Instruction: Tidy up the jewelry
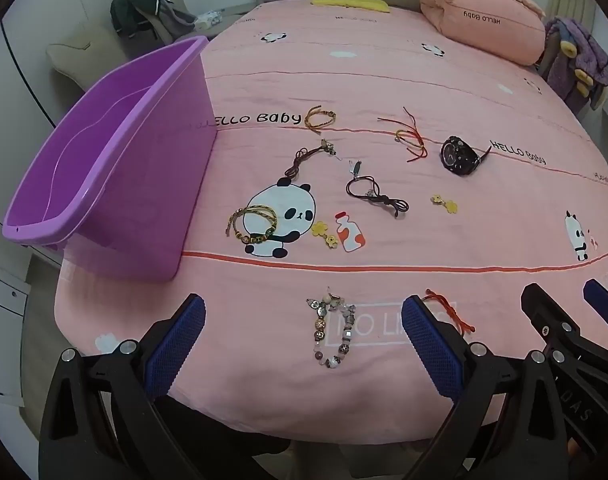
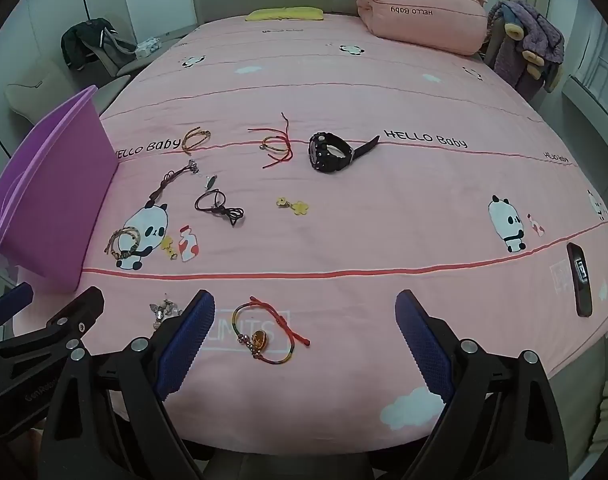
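Observation:
Jewelry lies spread on a pink bed sheet (image 1: 423,80). My left gripper (image 1: 304,336) is open and empty, just short of a beaded bracelet (image 1: 331,332). My right gripper (image 2: 304,336) is open and empty, its fingers either side of a red-cord bracelet with an amber pendant (image 2: 264,336). Farther off lie a black watch (image 2: 329,152), a red string bracelet (image 2: 276,144), a brown braided bracelet (image 2: 194,138), dark cord necklaces (image 2: 220,204), gold beaded bracelets (image 1: 256,224) and yellow flower charms (image 2: 294,205). An empty purple tub (image 1: 104,160) stands at the left.
A pink pillow (image 2: 423,16) and a yellow cloth (image 2: 284,14) lie at the head of the bed. A black phone-like object (image 2: 579,284) lies at the right edge. A chair with dark clothes (image 1: 148,12) stands beyond the tub.

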`<state>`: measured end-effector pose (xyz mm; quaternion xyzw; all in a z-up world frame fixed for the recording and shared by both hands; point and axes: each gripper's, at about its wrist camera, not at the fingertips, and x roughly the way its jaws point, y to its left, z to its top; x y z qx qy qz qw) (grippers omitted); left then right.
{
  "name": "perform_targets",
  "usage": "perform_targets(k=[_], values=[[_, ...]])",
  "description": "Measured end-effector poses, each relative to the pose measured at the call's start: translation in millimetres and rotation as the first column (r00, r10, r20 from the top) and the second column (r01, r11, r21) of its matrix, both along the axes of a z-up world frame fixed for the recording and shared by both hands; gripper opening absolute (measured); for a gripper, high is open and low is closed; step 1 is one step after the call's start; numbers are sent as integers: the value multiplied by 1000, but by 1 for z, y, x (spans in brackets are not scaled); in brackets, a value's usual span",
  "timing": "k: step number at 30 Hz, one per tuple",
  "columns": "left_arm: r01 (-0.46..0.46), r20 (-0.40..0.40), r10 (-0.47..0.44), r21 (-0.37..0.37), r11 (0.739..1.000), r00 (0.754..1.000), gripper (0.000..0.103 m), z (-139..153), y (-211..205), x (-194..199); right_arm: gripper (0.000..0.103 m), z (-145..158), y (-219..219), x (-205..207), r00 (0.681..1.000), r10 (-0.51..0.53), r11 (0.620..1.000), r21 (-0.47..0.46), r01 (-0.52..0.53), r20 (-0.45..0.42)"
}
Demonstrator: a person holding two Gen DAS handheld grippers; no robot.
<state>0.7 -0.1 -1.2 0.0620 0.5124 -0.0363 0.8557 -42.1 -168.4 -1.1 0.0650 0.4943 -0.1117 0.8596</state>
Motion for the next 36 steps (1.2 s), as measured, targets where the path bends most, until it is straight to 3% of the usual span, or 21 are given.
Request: perform_targets(k=[9,36], values=[[0,10,0,-11,1000,1000,97,-10,-8,-8,88,-2,-5,-2,1000,-24,1000,-10,24,0],[-17,-1,17,-17,1000,1000,97,-4,5,-1,88,0,-1,-5,1000,-15,1000,-19,15,4]])
